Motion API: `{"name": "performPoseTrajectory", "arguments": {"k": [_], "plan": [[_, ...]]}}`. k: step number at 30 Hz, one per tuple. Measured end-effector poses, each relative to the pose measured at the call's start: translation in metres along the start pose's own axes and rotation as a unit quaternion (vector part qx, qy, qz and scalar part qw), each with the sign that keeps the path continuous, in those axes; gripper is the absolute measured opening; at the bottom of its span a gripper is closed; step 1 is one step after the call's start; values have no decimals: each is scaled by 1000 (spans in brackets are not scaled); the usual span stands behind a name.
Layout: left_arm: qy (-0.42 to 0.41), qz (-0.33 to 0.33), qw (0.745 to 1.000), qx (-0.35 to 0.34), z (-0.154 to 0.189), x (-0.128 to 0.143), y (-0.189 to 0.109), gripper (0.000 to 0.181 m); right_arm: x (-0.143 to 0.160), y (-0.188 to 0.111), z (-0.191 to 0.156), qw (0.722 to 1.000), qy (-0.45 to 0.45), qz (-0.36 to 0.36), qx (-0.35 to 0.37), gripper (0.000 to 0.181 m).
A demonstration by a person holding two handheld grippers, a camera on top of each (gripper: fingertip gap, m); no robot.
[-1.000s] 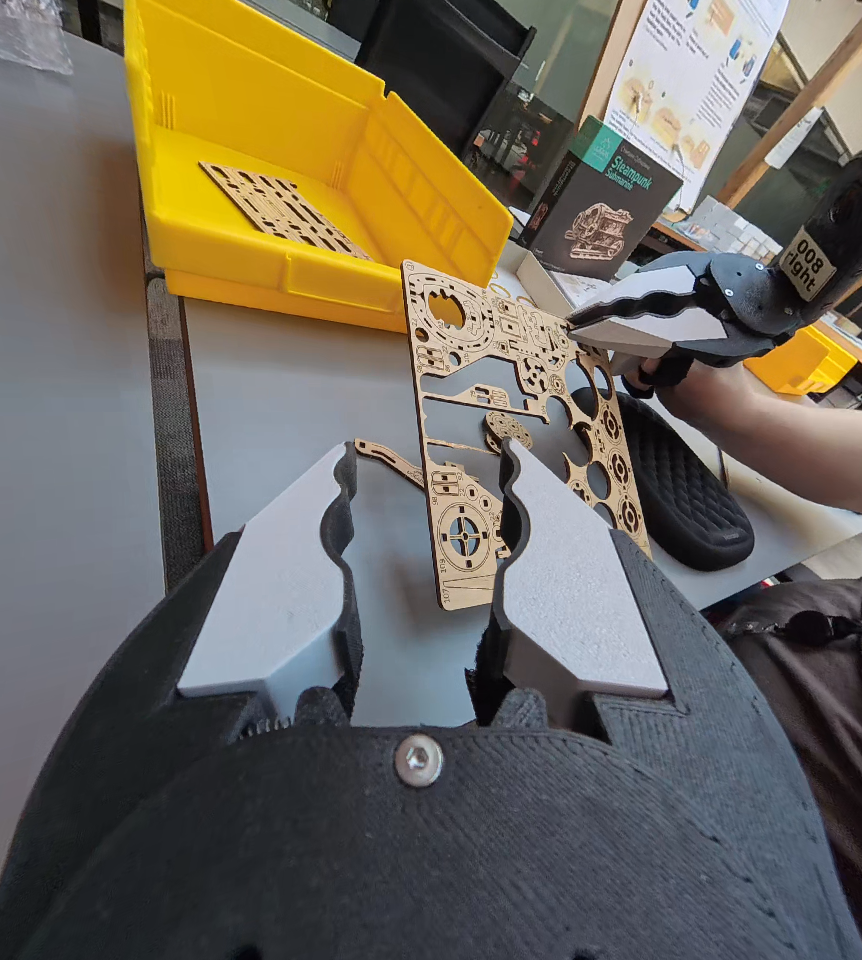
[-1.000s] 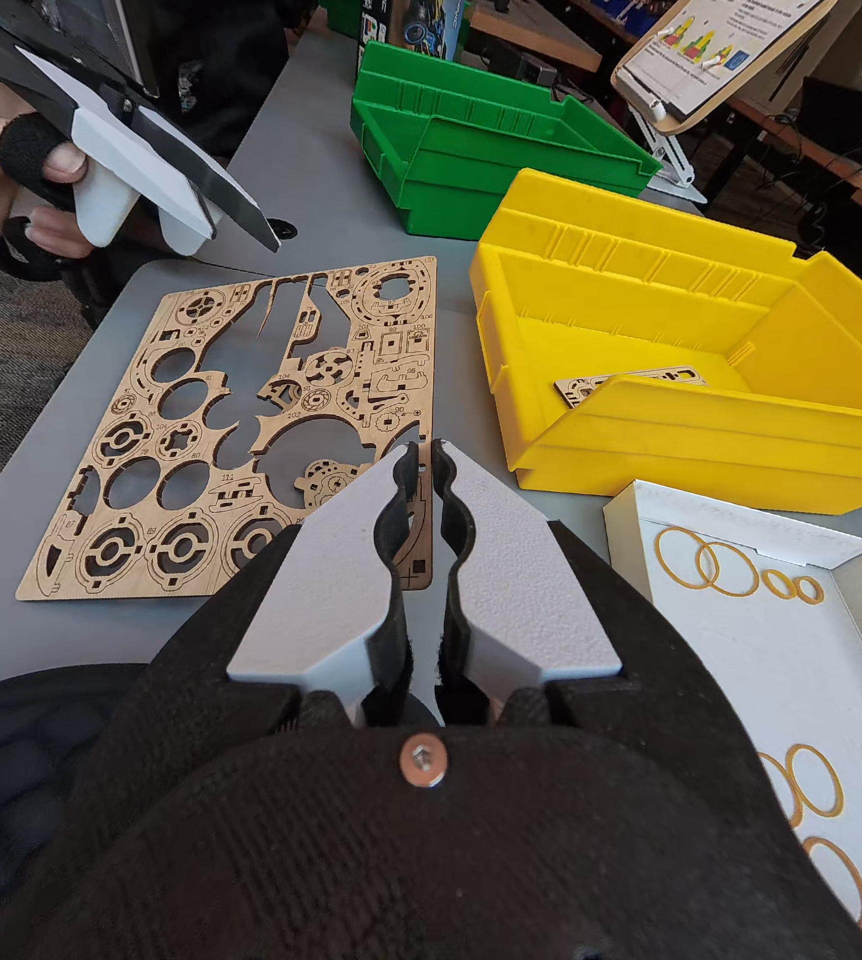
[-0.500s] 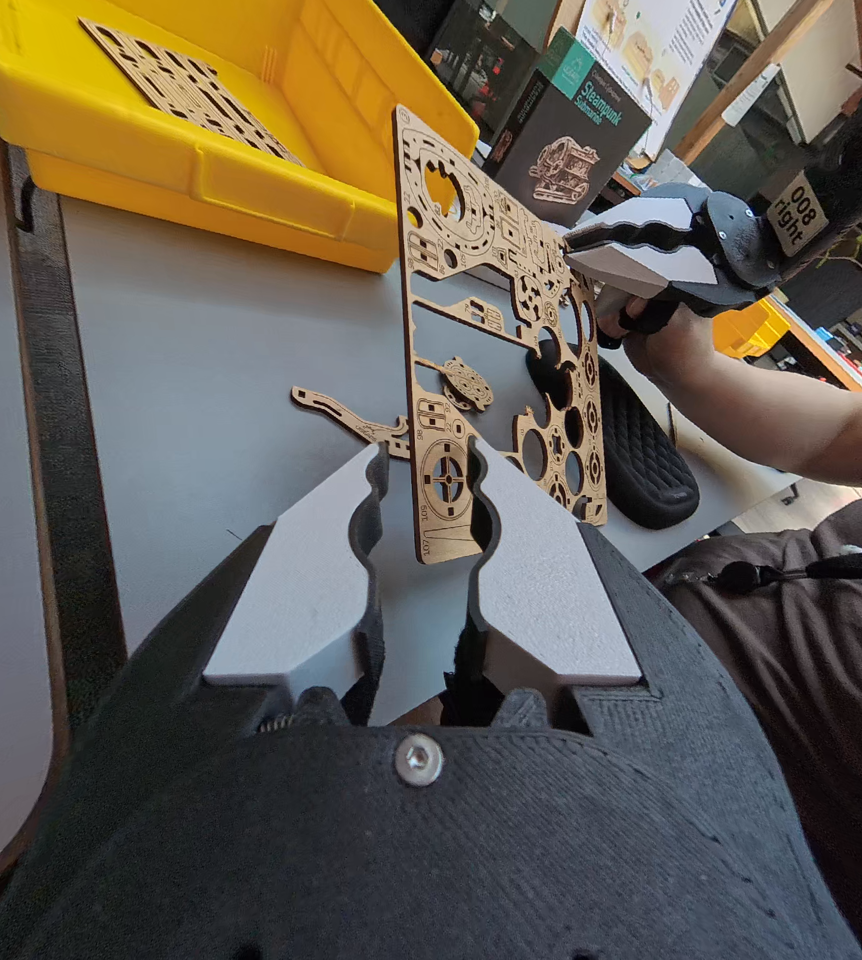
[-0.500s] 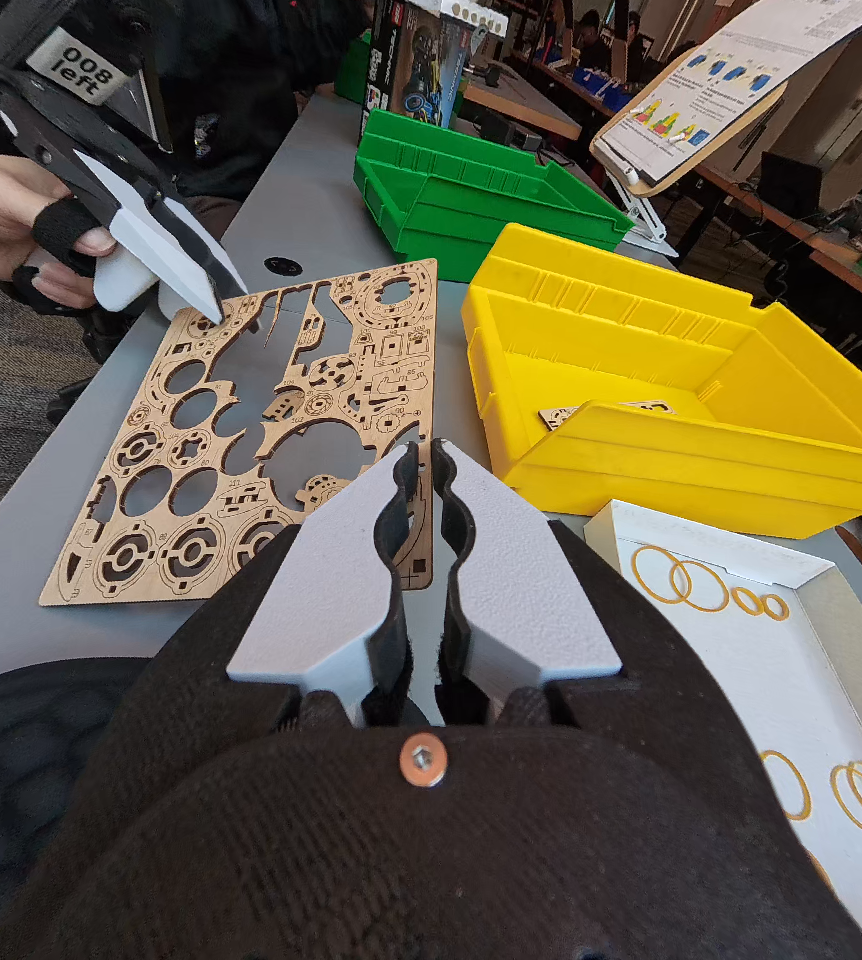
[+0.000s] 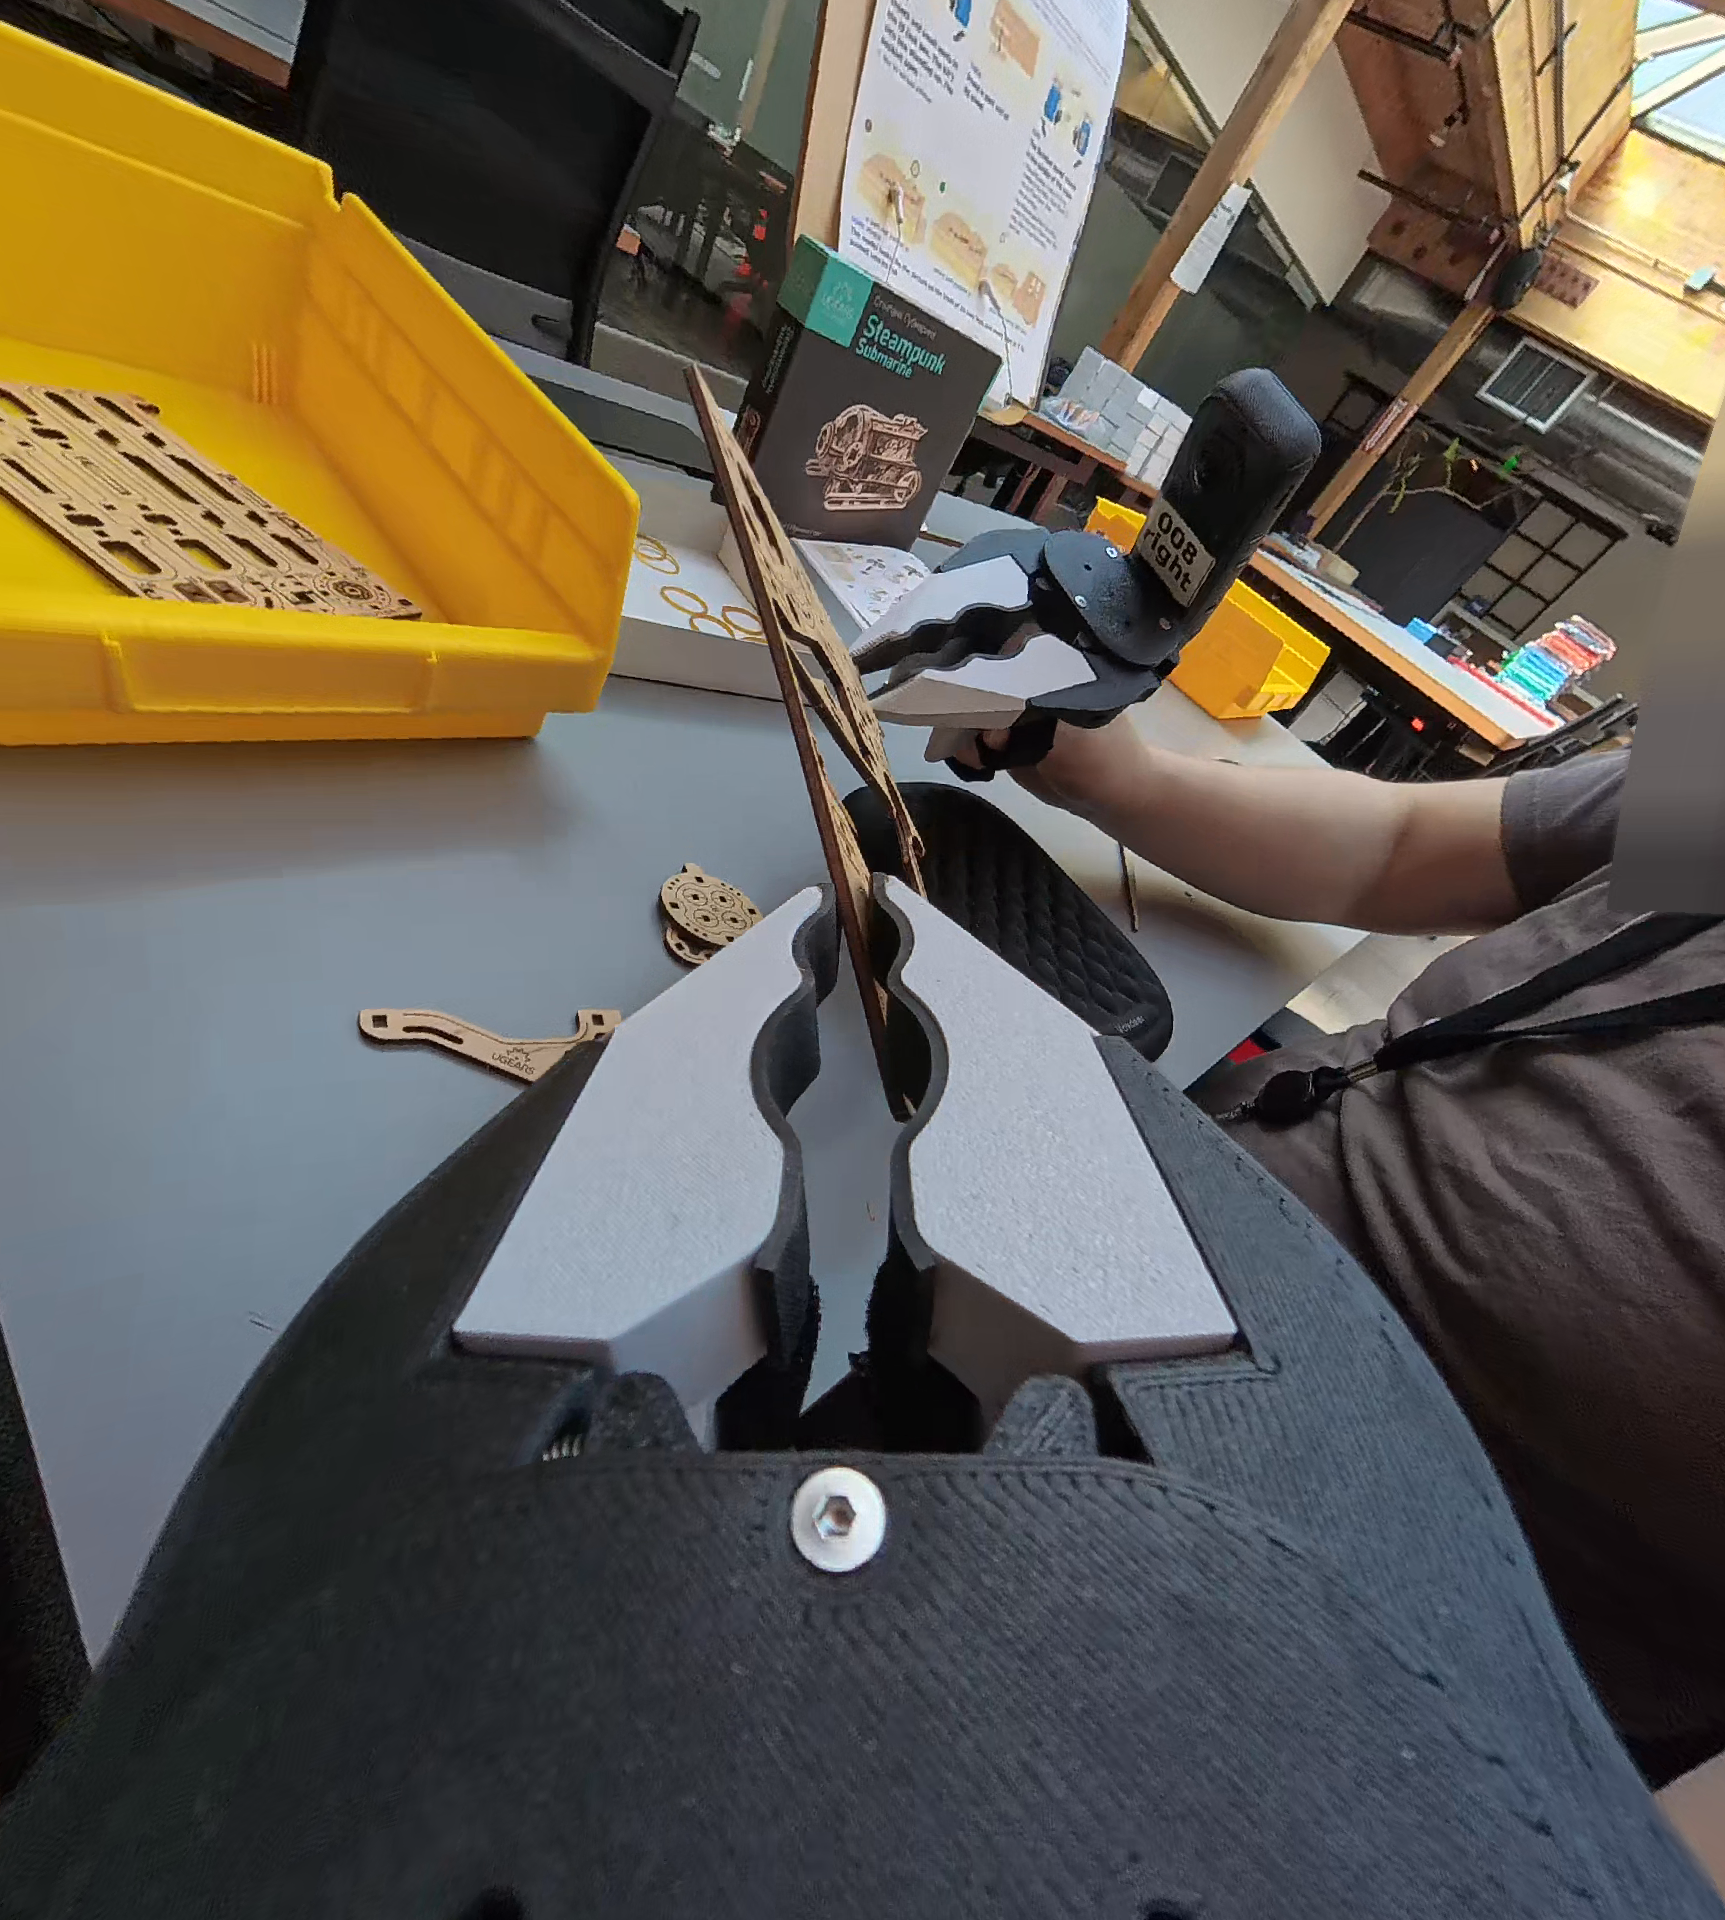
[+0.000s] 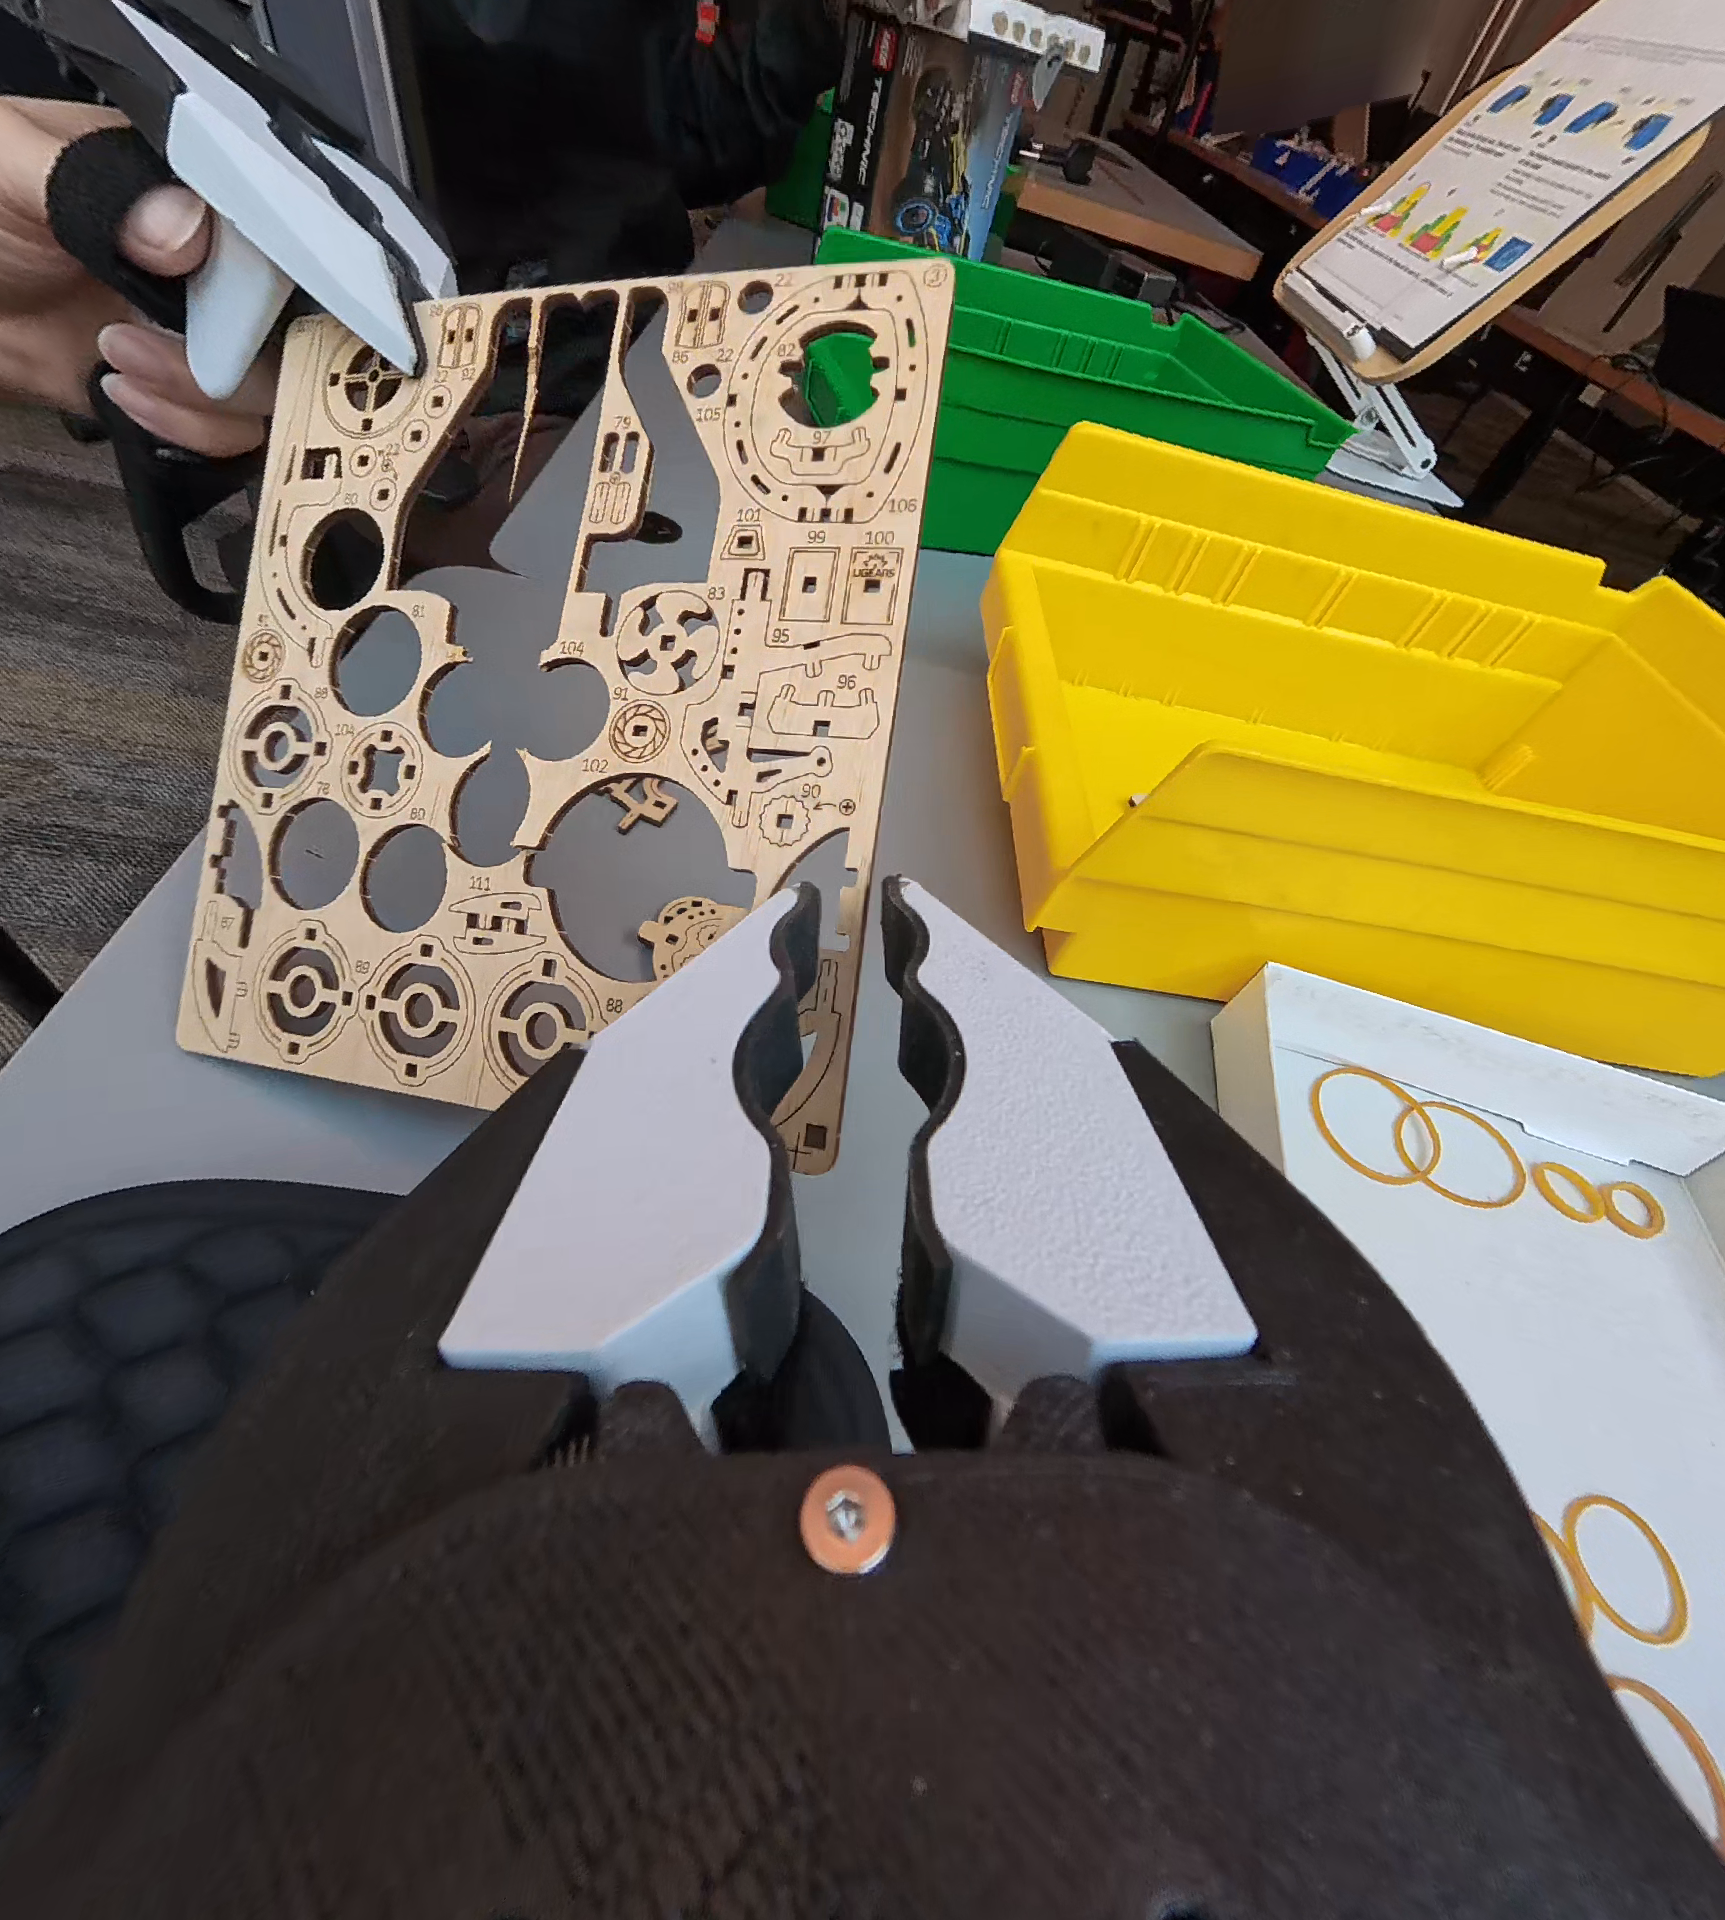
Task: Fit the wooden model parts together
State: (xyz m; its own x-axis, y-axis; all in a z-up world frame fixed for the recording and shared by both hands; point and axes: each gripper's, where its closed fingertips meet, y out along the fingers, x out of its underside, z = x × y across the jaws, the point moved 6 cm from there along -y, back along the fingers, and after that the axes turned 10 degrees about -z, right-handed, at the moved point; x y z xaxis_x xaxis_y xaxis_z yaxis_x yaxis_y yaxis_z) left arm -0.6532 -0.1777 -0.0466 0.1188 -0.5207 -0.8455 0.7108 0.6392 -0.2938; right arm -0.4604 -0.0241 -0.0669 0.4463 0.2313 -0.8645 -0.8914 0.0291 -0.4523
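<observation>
Lifted off the table [image 5: 214, 914] since the earlier frames, when it lay flat and then began to tilt up, the wooden sheet [image 6: 567, 644] now stands nearly upright, seen edge-on in the left wrist view. Left claw [image 5: 853, 904] has closed from wide open onto the sheet's corner and grips it between its tips, with only the board's thickness between the fingers. Right claw [image 6: 850, 894] has parted slightly from its near-shut state a second ago; a narrow gap shows between its tips, which hold nothing and sit just in front of the sheet's lower right corner. In the left wrist view its tips look to touch the sheet's face, but I cannot tell for sure

Two loose wooden parts lie on the table below the sheet: a round gear piece [image 5: 707, 912] and a long flat arm [image 5: 484, 1042]. Another sheet [image 5: 141, 520] lies in the yellow bin [image 5: 484, 436]. Beside the bin, a white tray [image 6: 1460, 1309] holds yellow rings [image 6: 1419, 1138]. A black pad [image 5: 1034, 914] lies at the table's near edge
</observation>
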Motion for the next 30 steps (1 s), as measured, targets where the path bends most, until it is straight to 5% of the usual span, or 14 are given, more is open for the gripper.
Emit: {"name": "performPoseTrajectory", "arguments": {"k": [9,16,22,30], "plan": [[71,-41,997,-13,31,-37,13,0,6,-26,18,989,73,66,-108,41],[92,-83,992,-20,37,-54,26,0,8,-38,36,982,93,78,-147,45],[92,-98,990,-32,36,-58,39,0,15,-42,48,989,82,66,-106,46],[64,-80,994,-48,32,-58,36,0,-1,-51,44,968,117,143,-172,53]]}}
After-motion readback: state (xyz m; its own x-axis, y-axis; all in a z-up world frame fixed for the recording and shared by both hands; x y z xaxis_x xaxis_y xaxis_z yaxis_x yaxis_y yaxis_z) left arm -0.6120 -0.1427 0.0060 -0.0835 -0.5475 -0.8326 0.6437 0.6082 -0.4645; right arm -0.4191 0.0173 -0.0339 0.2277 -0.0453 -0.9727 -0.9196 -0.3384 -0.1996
